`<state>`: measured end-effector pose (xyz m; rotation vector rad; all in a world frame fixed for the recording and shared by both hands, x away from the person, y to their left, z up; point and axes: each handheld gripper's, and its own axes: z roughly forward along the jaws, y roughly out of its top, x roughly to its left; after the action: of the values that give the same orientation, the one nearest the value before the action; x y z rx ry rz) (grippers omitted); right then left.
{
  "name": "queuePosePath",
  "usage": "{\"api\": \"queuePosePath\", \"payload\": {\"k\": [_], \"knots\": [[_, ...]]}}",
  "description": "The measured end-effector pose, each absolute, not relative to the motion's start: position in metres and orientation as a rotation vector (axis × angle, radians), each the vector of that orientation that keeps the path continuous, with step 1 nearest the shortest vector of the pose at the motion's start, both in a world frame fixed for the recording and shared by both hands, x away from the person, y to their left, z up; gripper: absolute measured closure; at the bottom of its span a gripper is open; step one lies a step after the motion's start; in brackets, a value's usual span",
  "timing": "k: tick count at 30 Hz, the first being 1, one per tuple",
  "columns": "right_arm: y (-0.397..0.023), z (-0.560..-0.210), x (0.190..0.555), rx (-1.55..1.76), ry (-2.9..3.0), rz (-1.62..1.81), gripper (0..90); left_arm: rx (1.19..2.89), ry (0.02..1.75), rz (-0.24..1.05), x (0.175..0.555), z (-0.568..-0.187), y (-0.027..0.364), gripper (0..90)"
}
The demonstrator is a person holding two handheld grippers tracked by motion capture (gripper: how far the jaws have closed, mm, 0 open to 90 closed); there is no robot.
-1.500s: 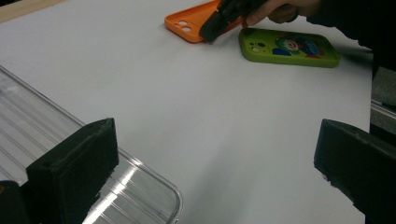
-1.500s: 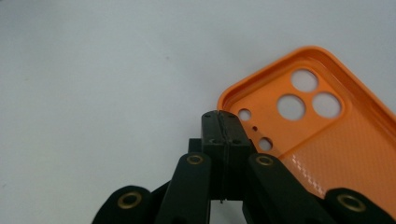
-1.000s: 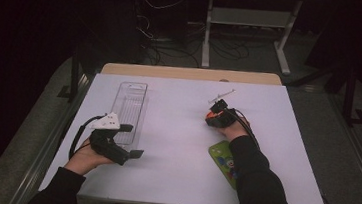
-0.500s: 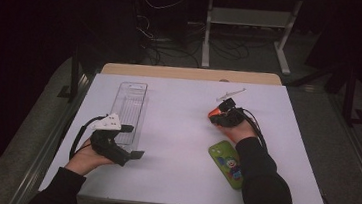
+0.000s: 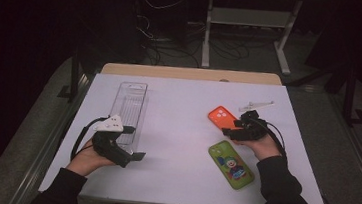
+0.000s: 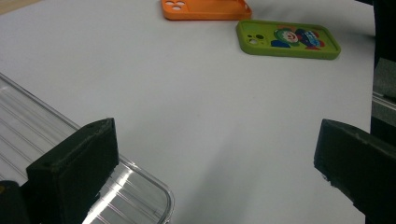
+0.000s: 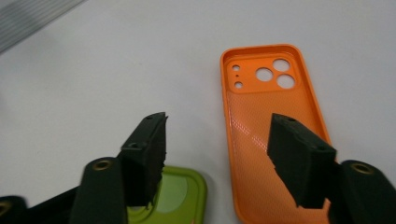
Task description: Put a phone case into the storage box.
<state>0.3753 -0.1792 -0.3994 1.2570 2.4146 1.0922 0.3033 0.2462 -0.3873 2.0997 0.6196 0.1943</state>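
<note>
On the white table top (image 5: 181, 132), the flat orange plastic phone case (image 5: 221, 117) lies hollow side up with its camera holes showing, just beside the green phone case printed with a clown figure (image 5: 231, 164), which lies nearer the person. The right gripper (image 5: 230, 132) sits just at the near edge of the orange case; its jaws have just been opening and now stand partly apart, with nothing clamped between them. In the right gripper view the orange case (image 7: 271, 126) lies flat on the table beyond and under the right-hand jaw, free of both pads, and a corner of the green case (image 7: 180, 196) shows behind the other jaw. The left gripper (image 5: 136, 156) rests low at the near end of the clear ribbed plastic tray (image 5: 131, 104), jaws spread wide and empty; in the left gripper view one jaw overlaps the tray's rounded corner (image 6: 140, 196)
</note>
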Motion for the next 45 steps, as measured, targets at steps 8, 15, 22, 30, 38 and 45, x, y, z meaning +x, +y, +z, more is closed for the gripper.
{"api": "queuePosePath", "payload": {"k": [8, 15, 22, 30, 38, 45], "knots": [[-0.193, -0.4, 0.345, 1.224, 2.354, 1.116, 17.6, 2.088, 0.62, 0.188, 0.303, -0.387, 0.246, 0.0], [-0.205, -0.407, 0.313, 1.159, 2.302, 1.201, 0.3, 2.094, 0.622, 0.188, 0.302, -0.388, 0.246, 0.0], [-0.206, -0.415, 0.296, 1.148, 2.324, 1.238, 0.0, 2.097, 0.62, 0.186, 0.302, -0.388, 0.245, 0.0], [-0.204, -0.419, 0.287, 1.138, 2.348, 1.227, 0.0, 2.097, 0.619, 0.181, 0.302, -0.39, 0.246, 0.0], [-0.206, -0.415, 0.29, 1.159, 2.362, 1.209, 0.0, 2.096, 0.62, 0.176, 0.303, -0.39, 0.247, 0.0], [-0.199, -0.408, 0.296, 1.168, 2.385, 1.183, 0.0, 2.101, 0.62, 0.162, 0.303, -0.391, 0.246, 0.0]]}}
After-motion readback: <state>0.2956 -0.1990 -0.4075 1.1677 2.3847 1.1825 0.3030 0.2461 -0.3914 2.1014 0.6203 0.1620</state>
